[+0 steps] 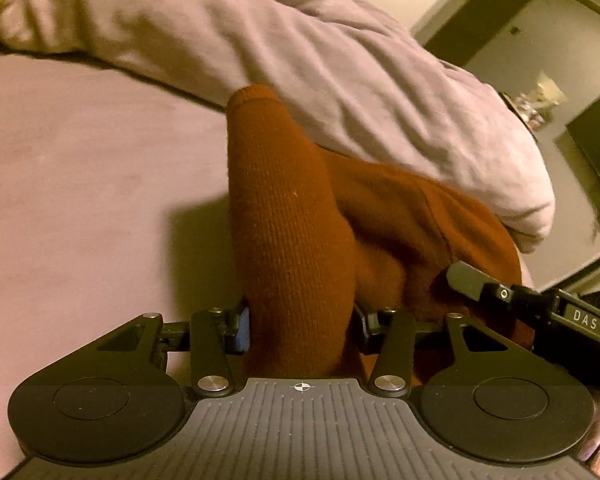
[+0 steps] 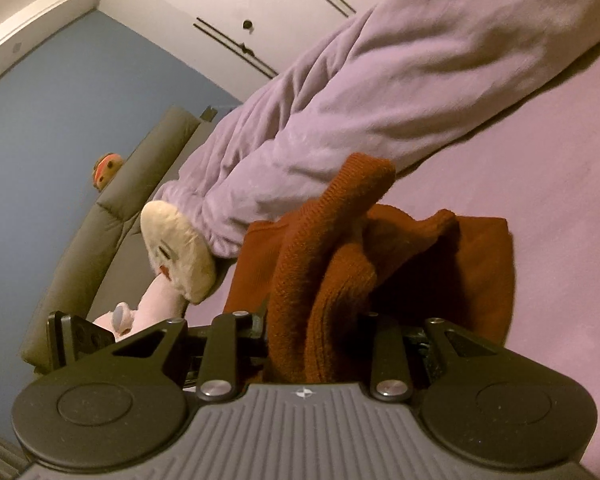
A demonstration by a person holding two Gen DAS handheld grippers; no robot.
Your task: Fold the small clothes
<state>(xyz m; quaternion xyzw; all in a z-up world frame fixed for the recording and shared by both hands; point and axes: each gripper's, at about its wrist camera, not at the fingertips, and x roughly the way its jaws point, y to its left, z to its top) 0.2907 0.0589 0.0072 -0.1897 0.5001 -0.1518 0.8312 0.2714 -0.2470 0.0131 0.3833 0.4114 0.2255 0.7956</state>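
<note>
1. Grip status, left: the left gripper (image 1: 300, 326) has its jaws clamped on a sleeve-like tube of the rust-orange knit garment (image 1: 288, 216), the blue pad pressing the knit on one side.
2. Grip status, right: the right gripper (image 2: 314, 334) has its jaws clamped on a bunched fold of the same garment (image 2: 320, 280); its black fingers also show at the right edge of the left wrist view.
3. Garment position: the held parts are raised off the bed (image 1: 80, 168); the remainder lies crumpled on the mauve sheet just behind the jaws.
4. Step in hand, by judgement: lift-and-spread ahead of the first fold. No fold is yet formed.
5. Next move calls for: drawing the two held points apart until the knit hangs flat, then laying it on bare sheet.
6. Clearance: a rolled lilac blanket (image 1: 300, 48) touches the garment's far edge; keep the cloth short of it.
7. Beyond: a plush toy (image 2: 180, 252) by the blanket's end, away from the working area.
</note>
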